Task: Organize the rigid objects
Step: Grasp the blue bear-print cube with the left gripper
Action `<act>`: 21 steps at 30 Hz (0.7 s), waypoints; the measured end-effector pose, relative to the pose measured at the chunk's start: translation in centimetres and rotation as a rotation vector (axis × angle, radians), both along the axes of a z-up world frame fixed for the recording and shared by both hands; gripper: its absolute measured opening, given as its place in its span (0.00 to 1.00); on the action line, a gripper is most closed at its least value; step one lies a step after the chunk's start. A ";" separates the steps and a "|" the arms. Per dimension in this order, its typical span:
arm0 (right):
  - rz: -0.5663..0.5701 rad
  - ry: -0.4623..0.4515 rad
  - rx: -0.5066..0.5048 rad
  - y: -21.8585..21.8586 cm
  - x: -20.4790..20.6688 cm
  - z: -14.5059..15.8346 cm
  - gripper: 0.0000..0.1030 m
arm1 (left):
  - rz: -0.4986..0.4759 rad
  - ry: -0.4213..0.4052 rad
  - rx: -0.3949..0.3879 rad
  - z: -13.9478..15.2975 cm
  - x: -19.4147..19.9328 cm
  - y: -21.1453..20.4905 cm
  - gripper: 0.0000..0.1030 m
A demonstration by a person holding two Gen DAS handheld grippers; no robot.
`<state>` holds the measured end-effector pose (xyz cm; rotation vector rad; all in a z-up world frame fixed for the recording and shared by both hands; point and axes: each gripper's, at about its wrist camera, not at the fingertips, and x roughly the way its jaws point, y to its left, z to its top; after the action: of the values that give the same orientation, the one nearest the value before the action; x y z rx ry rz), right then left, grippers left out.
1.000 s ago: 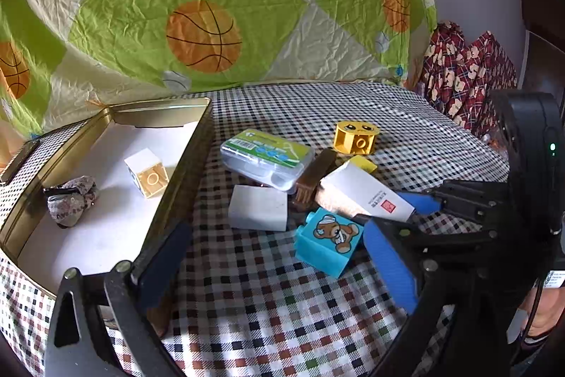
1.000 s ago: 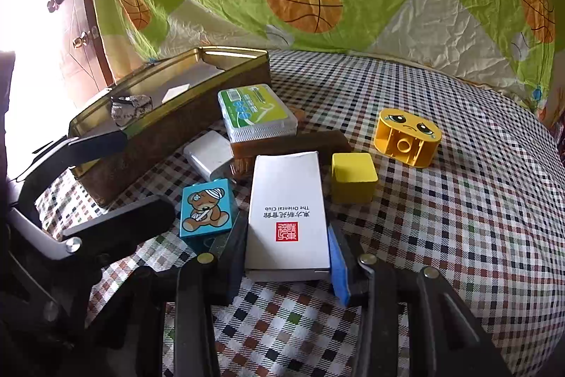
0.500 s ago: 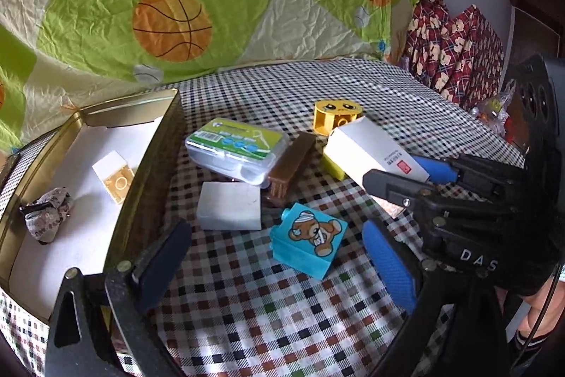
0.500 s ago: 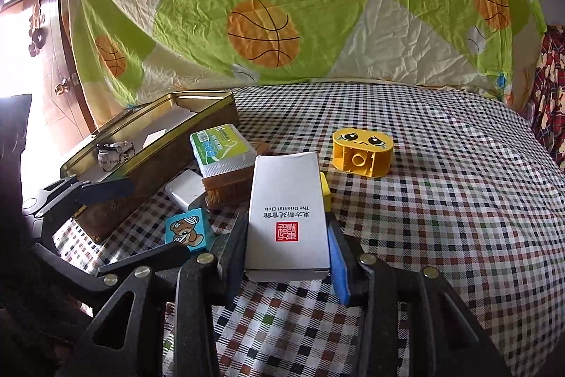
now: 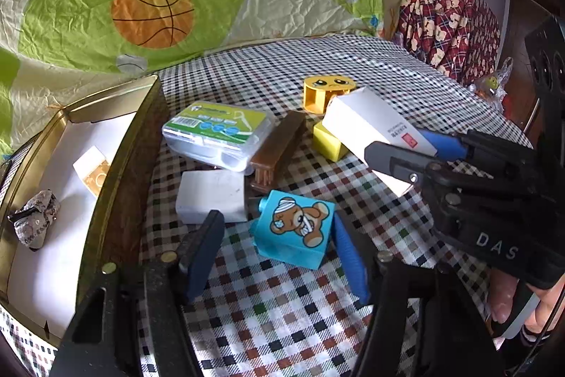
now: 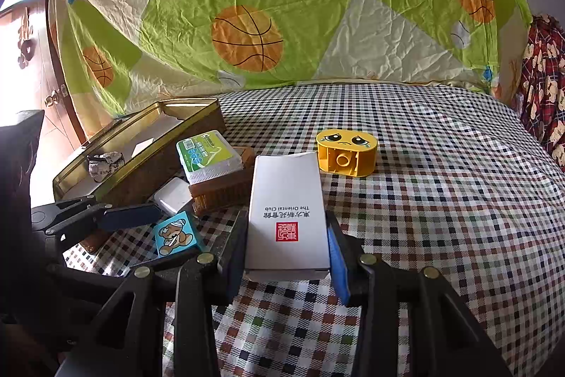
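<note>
**Two claws at the clutter beside the tin**

Landmark: gold tin tray [image 5: 116, 172], far left on the checked bench [image 5: 282, 313].

- Right claw [image 6: 287, 248]: clamped on a white carton [image 6: 287, 211] with a red seal, both pads pressed to its long sides, carton lifted and tilted above the cloth, well right of the tin.
- Left claw [image 5: 279, 257]: jaws have just been closing; blue bear block [image 5: 295, 228] sits between them. Right pad at the block's edge, left pad still clear of it, so the jaws stand apart. Block rests on the cloth, just right of the tin.
- Beside the tin wall: white slab [image 5: 212, 195], clear case with green label [image 5: 219, 133] lying over a brown brush [image 5: 279, 151].
- Farther right of the tin: small yellow cube [image 5: 328, 143], yellow sad-face block [image 6: 346, 152].
- Inside the tin: cream block [image 5: 91, 170], crumpled foil lump [image 5: 35, 223].
</note>
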<state>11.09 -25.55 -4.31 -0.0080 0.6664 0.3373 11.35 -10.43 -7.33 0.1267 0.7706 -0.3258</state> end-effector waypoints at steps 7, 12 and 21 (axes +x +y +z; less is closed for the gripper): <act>-0.001 -0.014 -0.018 0.2 -0.2 0.0 0.42 | -0.022 -0.022 0.011 0.1 -0.5 -0.4 0.41; -0.005 -0.036 -0.033 0.4 -0.7 0.1 0.42 | -0.009 -0.072 0.020 0.5 -1.2 -0.3 0.41; -0.014 -0.082 -0.053 0.6 -1.4 0.4 0.42 | 0.021 -0.171 0.003 1.4 -2.4 0.3 0.41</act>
<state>9.70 -24.93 -3.94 -0.0677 0.5941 0.3041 9.00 -10.16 -5.90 0.1468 0.6033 -0.2897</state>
